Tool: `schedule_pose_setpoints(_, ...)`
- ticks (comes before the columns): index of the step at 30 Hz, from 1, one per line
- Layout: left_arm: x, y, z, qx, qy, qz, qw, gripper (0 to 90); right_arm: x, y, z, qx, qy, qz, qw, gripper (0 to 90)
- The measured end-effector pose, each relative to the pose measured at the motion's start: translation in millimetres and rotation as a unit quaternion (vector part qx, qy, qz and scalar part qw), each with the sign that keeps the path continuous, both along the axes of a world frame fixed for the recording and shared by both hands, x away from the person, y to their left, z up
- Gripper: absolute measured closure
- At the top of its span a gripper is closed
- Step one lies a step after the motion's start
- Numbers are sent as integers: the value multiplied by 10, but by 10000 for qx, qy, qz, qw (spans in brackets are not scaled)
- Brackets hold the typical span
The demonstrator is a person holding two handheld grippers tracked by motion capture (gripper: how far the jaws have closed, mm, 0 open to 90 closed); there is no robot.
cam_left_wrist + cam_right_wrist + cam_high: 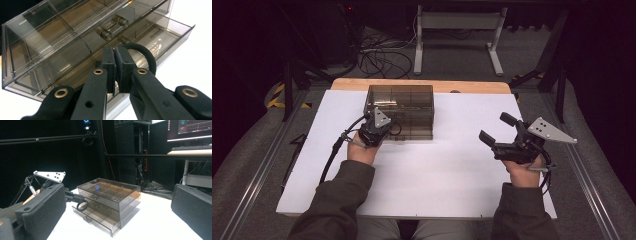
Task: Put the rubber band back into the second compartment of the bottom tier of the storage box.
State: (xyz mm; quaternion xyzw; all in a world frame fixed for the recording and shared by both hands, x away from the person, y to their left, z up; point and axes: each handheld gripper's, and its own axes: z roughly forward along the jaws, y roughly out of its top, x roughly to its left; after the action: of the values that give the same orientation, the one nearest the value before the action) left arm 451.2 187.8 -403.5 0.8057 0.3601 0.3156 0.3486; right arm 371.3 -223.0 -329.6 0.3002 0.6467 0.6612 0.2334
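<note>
Left gripper (115, 53): jaws closed, pads pinching a black ring (147, 56). In the right gripper view the ring (82, 205) hangs from the jaw tips.
Ring position: clamped at one side between the left jaw tips; the rest of the loop projects past the right-hand jaw in the left gripper view, over the front of an open drawer.
Drawer box (400, 111): smoked clear plastic, several drawers stacked, with divided compartments under its clear top. It stands directly ahead of the left gripper (375, 127), close to the jaw tips.
Open drawer (165, 37): one lower drawer is pulled out toward the left gripper. In the right gripper view it is the bottom drawer (100, 221), protruding beyond the drawers above it.
Drawer handles (113, 28): small clear bar pulls on the drawer fronts, just beyond the left jaw tips.
Right gripper (496, 131): jaws wide apart, nothing between the pads. It is held above the table, well apart from the box, pointing toward it.
Table (432, 175): white sheet on a wooden top, under both grippers.
Hands: the left hand (362, 150) and the right hand (523, 172) each grasp a gripper body from behind.
</note>
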Motion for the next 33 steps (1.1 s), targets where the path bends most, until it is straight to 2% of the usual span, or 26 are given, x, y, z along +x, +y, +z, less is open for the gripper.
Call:
schedule_pose_setpoints(3,20,-13,-24,-9,-18,27,10000,863,0,-4,1,9,-1,-1,10000,4)
schedule_pose_setpoints(5,35,-34,-57,5,54,10,10000,862,1,-4,0,7,-1,2,10000,4)
schedule_pose_setpoints(14,97,-69,-156,77,144,58,9999,863,4,-2,-3,-2,15,3,10000,4)
schedule_pose_setpoints(19,133,-83,-220,144,279,80,9995,862,9,1,-8,-5,30,10,10000,4)
schedule_pose_setpoints(27,202,-102,-318,139,424,249,9987,862,16,11,-15,-14,61,35,10000,4)
schedule_pose_setpoints(33,230,-98,-331,146,412,292,9986,862,21,14,-19,-25,72,42,10000,4)
